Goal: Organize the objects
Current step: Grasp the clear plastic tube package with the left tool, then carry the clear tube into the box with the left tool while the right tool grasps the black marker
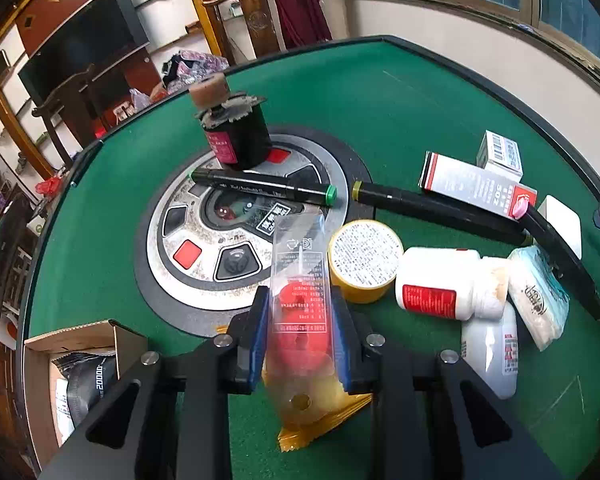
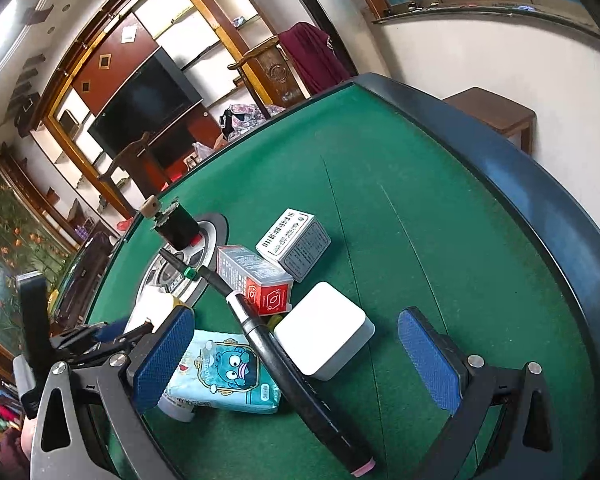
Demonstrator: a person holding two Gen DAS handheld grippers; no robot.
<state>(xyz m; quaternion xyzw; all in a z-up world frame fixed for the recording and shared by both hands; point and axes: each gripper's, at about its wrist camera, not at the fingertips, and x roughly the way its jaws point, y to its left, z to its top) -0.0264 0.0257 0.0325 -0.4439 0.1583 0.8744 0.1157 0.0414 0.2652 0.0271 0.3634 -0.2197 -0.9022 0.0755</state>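
The left tongs are clamping a clear plastic packet with red and yellow contents between blue pads, just above the green felt table. Just right of them a yellow-sided round tin and a white pill bottle with a red label are lying. Beyond them a black marker with a green cap is resting. The right tongs are standing wide apart over a long black marker, a white square box and a pale blue tissue pack.
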